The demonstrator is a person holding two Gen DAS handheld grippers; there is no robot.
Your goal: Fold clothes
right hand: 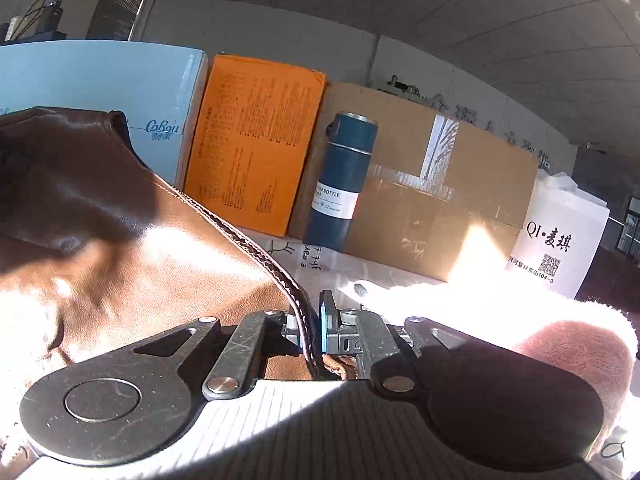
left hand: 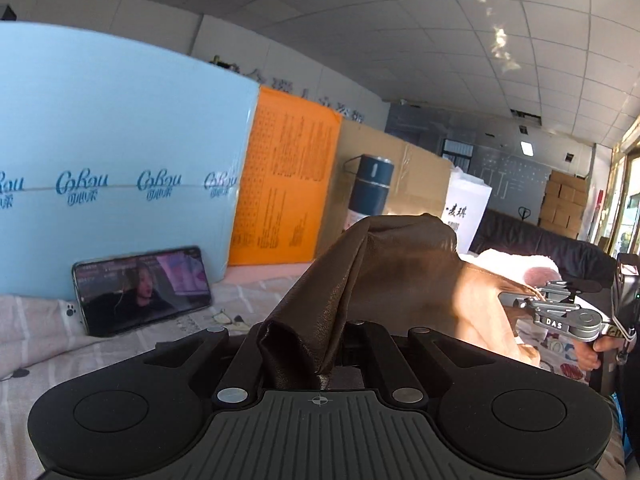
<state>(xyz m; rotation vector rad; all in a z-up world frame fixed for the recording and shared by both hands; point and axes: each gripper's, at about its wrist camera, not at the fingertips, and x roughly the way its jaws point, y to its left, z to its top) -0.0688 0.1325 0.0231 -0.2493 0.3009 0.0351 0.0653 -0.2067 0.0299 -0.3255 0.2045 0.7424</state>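
Brown leather garment (left hand: 384,264) stretched in the air between both hands, long axis running from left gripper (left hand: 316,356) across to right gripper (right hand: 310,328). Both clenched on it: left on a bunched fold, right on the stitched edge. Below, patterned bed cover (left hand: 36,320) with phone (left hand: 142,290); behind, orange box (right hand: 256,144), blue bottle (right hand: 342,184).

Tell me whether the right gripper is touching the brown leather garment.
Touching. The right wrist view shows the right gripper shut on the brown leather garment, its stitched edge pinched between the pads.
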